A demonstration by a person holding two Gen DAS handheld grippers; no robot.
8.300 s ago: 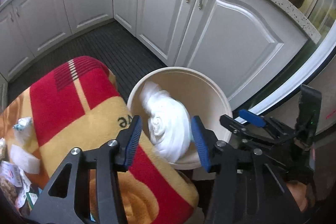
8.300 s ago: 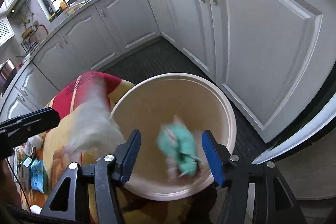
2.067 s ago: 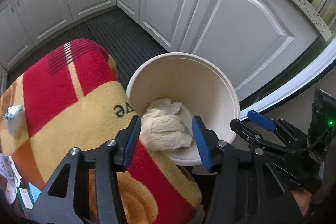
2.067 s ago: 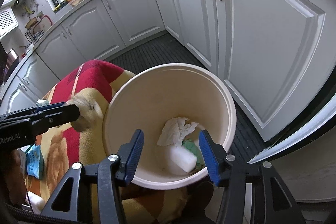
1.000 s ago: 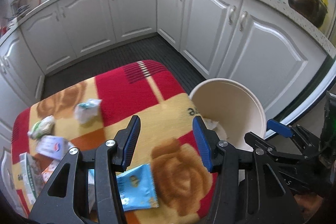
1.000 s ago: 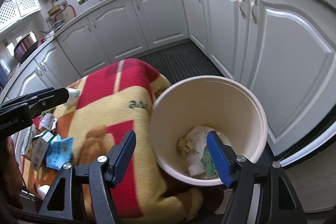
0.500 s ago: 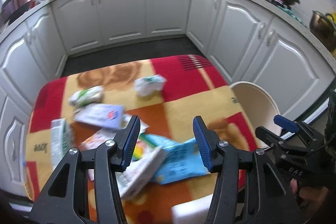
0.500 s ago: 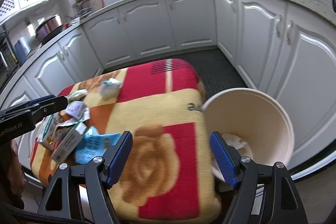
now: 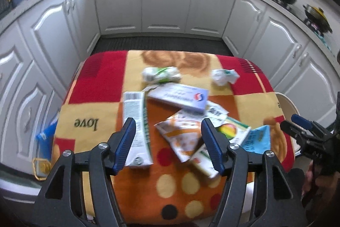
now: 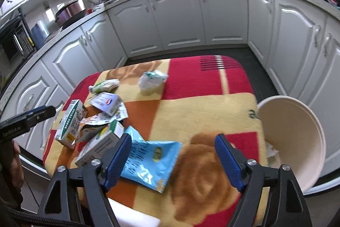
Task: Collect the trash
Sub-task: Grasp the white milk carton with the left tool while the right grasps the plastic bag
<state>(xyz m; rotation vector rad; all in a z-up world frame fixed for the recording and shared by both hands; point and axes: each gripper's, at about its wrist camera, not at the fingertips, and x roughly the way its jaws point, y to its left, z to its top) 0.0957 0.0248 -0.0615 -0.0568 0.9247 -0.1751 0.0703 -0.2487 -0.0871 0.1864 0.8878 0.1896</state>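
Hovering above the blanket-covered table (image 9: 89, 112), the left hand-held gripper (image 9: 167, 145) and right hand-held gripper (image 10: 172, 159) are both opening with nothing between them, over scattered trash (image 9: 180, 107) beside the bin (image 10: 297, 120).

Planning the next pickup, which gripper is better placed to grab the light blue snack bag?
Right. The right gripper, jaws opening and empty, frames the light blue snack bag; the left gripper faces the cartons.

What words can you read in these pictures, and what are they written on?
"love", upside down: on the blanket.
"DAS", roughly: on the right gripper's body, seen from the left wrist.
"...Robot...", partly legible: on the left gripper's finger, seen from the right wrist.
Cartons, blue snack bag: print too blurred.
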